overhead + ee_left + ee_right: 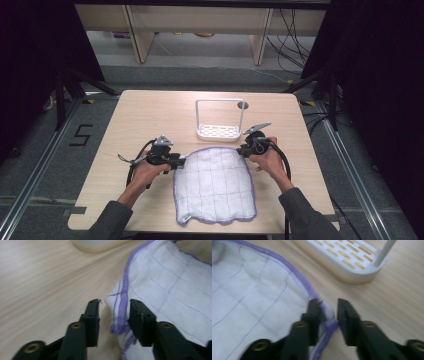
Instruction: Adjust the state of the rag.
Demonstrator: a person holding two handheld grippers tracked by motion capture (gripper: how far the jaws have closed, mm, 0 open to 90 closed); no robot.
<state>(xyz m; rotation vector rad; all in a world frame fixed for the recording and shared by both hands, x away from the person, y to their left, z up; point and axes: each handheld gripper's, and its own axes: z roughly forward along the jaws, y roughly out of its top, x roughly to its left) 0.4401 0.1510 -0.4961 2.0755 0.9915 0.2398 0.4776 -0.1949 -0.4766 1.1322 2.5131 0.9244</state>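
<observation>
A white cloth [214,184] with thin purple grid lines and a purple hem lies flat on the wooden table. My left gripper [180,161] is at its far left corner. In the left gripper view the jaws stand open around that raised corner [119,307], and the hem runs between them. My right gripper [245,150] is at the far right corner. In the right gripper view its jaws are narrowly apart, with the hemmed corner [329,315] between them against the left jaw.
A white slotted rack [218,131] with a tall wire handle stands just beyond the cloth, close to both grippers, and its base [347,260] lies ahead of the right jaws. Bare table [140,115] stretches to the left and far side. Cables trail from both grippers.
</observation>
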